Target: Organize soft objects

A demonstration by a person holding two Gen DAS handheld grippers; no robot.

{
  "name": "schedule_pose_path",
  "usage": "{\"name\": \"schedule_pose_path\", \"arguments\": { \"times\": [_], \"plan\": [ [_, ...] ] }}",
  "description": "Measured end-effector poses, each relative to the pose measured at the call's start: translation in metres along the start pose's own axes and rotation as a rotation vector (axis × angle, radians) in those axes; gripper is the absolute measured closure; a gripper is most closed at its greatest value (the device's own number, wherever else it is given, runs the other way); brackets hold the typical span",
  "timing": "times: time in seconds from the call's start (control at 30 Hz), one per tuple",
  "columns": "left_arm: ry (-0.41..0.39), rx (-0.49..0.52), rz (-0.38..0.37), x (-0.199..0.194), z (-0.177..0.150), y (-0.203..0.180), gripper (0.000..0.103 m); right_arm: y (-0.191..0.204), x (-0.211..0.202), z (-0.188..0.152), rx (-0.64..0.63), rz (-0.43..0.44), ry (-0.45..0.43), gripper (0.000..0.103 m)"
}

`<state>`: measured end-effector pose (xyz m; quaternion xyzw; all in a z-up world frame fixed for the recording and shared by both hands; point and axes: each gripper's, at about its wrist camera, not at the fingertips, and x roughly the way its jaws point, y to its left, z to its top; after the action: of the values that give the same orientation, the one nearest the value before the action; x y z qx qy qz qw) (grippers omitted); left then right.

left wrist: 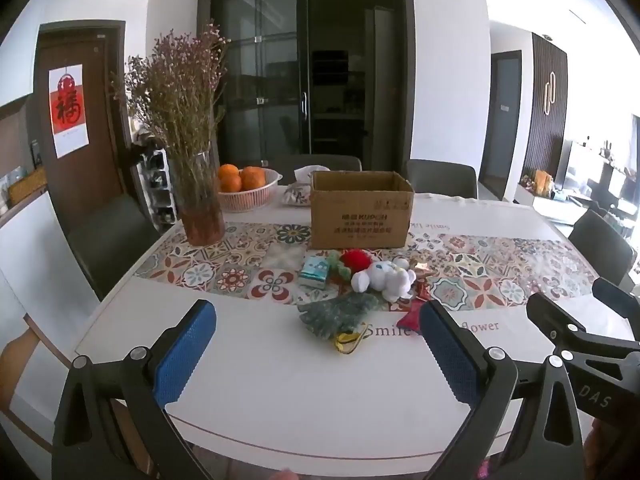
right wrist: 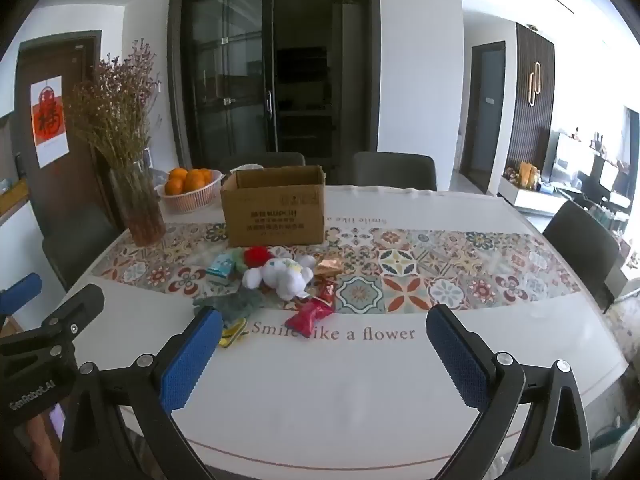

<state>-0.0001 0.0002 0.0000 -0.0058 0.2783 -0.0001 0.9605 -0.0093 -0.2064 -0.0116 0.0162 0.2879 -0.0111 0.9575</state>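
A pile of small things lies mid-table in front of an open cardboard box [left wrist: 362, 210] [right wrist: 274, 208]: a white plush toy [left wrist: 386, 278] [right wrist: 280, 276], a red pom-pom [left wrist: 355, 259] [right wrist: 256, 257], a grey-green knit glove [left wrist: 338, 314] [right wrist: 234, 305], a teal tissue pack [left wrist: 315, 273] [right wrist: 220, 269], and red and gold snack packets [right wrist: 310, 314]. My left gripper [left wrist: 318, 328] is open and empty, held above the near table edge, short of the glove. My right gripper [right wrist: 324, 332] is open and empty, near the red packet's side. Each gripper shows at the other view's edge.
A glass vase of dried flowers [left wrist: 198, 204] [right wrist: 136, 204] and a basket of oranges [left wrist: 248, 190] [right wrist: 190, 192] stand at the back left. Grey chairs [right wrist: 394, 170] ring the white table [left wrist: 280, 380] with its patterned runner [right wrist: 440, 276].
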Motion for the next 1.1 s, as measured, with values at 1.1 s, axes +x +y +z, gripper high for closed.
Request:
{"name": "schedule_pose_path", "arguments": {
  "times": [1.1],
  "plan": [
    [-0.040, 0.009, 0.020, -0.006, -0.004, -0.006, 0.000, -0.002, -0.002, 0.003, 0.011, 0.005, -0.005, 0.000]
  ]
}}
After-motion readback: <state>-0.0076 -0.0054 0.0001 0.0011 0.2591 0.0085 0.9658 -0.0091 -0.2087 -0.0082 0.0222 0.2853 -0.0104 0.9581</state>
